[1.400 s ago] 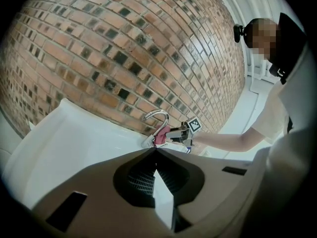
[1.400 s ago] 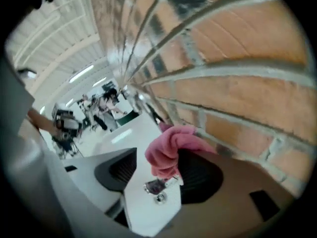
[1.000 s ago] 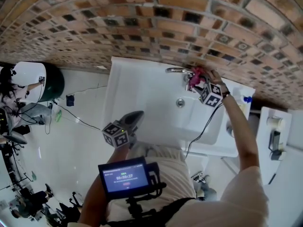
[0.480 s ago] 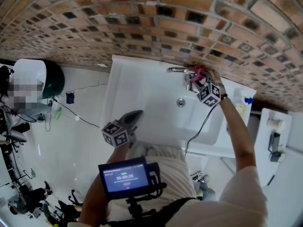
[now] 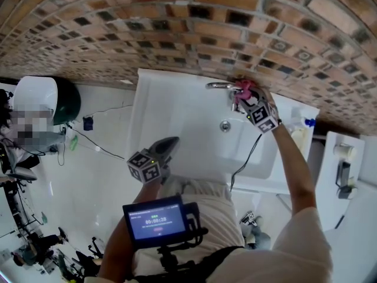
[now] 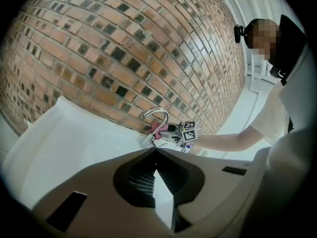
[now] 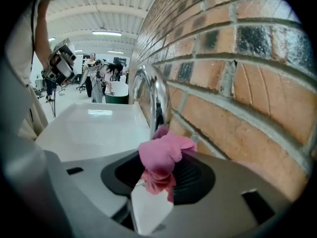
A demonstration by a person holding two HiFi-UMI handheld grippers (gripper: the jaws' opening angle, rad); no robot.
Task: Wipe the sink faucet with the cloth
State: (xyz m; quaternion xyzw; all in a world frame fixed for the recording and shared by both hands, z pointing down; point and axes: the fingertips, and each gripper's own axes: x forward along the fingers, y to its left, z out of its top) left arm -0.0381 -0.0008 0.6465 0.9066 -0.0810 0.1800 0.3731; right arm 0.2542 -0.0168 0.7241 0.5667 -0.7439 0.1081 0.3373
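A chrome curved faucet (image 5: 219, 86) stands at the back of the white sink (image 5: 177, 111), against the brick wall. My right gripper (image 5: 244, 99) is at the faucet's base, shut on a crumpled pink cloth (image 5: 244, 88); its jaws have just been closing on it. In the right gripper view the cloth (image 7: 161, 155) bulges out between the jaws and touches the faucet (image 7: 151, 90) just ahead. My left gripper (image 5: 171, 141) hovers over the sink's near edge, shut and holding nothing. In the left gripper view its tips (image 6: 156, 151) meet, and the faucet (image 6: 156, 115) and cloth (image 6: 157, 129) lie ahead.
The brick wall (image 5: 177, 34) runs close behind the faucet. The drain (image 5: 224, 126) is in the basin below it. A bottle with a blue cap (image 5: 306, 124) stands on the sink's right end. A black cable (image 5: 247, 158) hangs from the right gripper across the basin.
The right gripper has rolled and edged up against the faucet's base, with the pink cloth in its jaws. The left gripper has stayed where it was.
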